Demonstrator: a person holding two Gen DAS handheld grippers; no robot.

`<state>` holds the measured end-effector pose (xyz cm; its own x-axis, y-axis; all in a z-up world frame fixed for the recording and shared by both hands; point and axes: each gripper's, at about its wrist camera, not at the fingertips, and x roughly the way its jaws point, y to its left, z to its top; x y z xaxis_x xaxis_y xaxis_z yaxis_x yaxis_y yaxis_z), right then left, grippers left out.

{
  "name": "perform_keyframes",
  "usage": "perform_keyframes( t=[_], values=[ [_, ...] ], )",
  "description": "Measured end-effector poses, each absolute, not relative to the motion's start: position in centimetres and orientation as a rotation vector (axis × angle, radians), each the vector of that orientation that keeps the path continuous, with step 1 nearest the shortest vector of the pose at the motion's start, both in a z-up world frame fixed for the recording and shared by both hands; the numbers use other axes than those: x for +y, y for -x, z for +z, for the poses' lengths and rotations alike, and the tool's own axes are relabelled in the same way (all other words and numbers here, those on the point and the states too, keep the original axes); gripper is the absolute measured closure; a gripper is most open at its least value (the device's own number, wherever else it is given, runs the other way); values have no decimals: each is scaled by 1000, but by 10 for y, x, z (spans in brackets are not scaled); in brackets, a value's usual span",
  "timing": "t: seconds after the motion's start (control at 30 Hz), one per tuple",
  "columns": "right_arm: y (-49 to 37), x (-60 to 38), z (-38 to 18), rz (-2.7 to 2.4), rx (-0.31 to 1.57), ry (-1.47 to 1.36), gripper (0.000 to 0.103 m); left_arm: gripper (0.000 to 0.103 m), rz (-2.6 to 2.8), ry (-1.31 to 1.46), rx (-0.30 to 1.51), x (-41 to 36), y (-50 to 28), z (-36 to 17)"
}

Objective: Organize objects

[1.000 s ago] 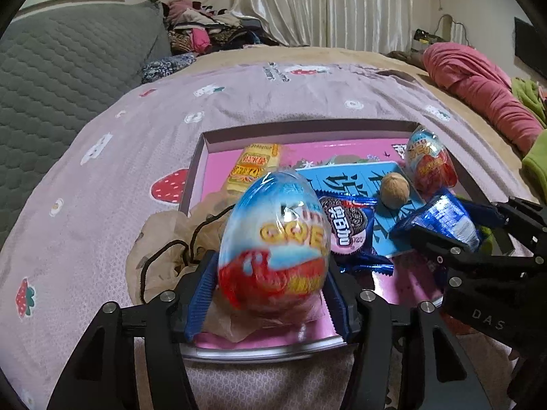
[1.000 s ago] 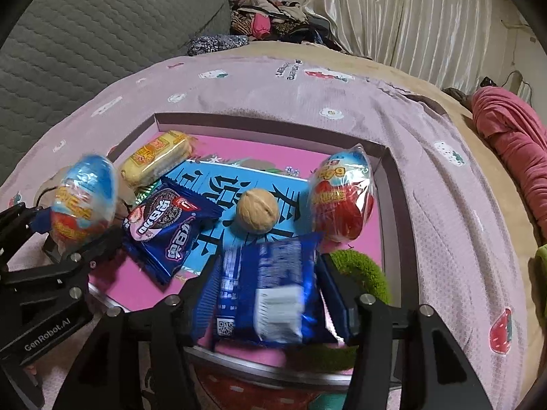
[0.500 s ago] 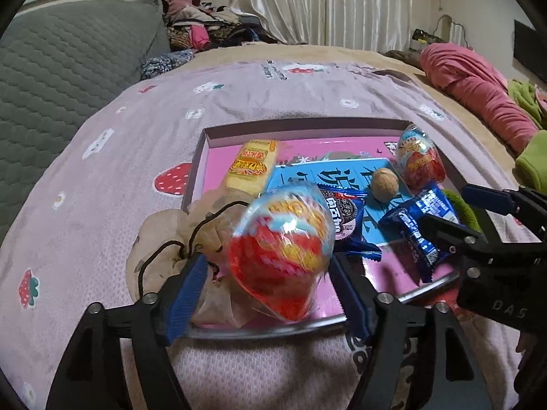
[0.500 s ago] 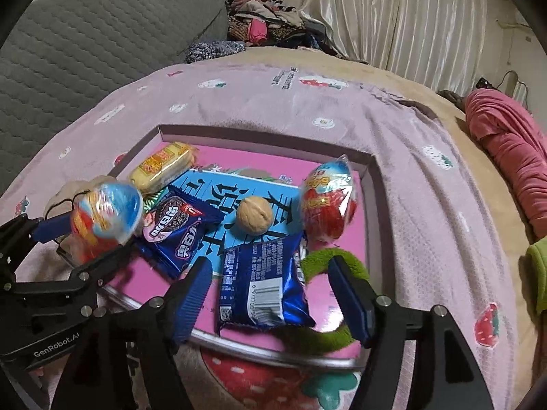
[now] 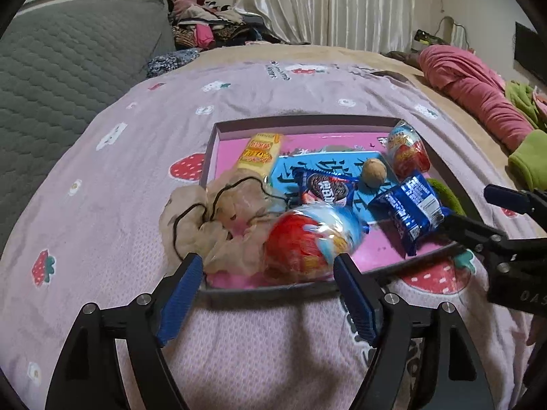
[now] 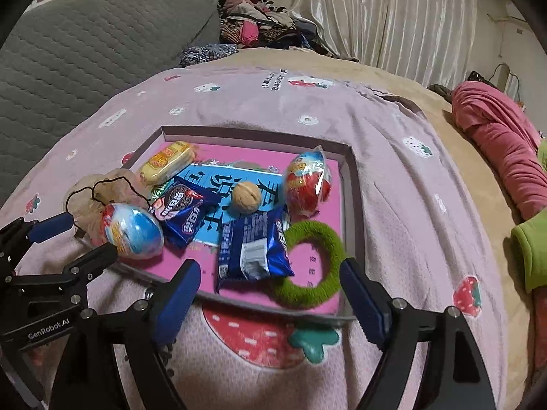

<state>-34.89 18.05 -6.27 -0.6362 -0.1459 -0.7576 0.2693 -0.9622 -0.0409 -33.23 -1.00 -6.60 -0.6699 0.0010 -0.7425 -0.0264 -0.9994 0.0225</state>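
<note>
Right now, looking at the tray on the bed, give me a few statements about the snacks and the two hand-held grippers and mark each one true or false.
1. The left hand-held gripper is clamped on a chocolate egg. False: its jaws are wide open, and the near egg lies in the tray.
2. The right hand-held gripper is open. True.
3. The walnut sits on the blue card. True.
4. The green ring lies outside the tray. False: it lies inside, at the near right corner.
5. The blue cookie pack overlaps the green ring. True.
</note>
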Motion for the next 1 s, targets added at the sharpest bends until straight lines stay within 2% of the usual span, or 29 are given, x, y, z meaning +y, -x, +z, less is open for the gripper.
perform_keyframes(
  t=[0.27,0.37,0.53,0.67,0.73,1.0],
  values=[
    [333,183,-43,-2665,214,-1172,19,21,2871,1252,35,-15,316,-50],
    [326,183,-31,-2679,206,-1151,13,20,2893,1227,36,-16,308,-37],
    [310,184,-6,-2700,195,-1098,8,19,2929,1164,34,-18,292,-6],
    [297,188,15,-2715,167,-1050,7,17,2950,1102,40,-17,277,19],
    [290,189,26,-2721,159,-1029,6,10,2962,1077,46,-16,268,31],
    [258,193,67,-2747,144,-926,1,10,2992,981,44,-15,236,73]
  ],
)
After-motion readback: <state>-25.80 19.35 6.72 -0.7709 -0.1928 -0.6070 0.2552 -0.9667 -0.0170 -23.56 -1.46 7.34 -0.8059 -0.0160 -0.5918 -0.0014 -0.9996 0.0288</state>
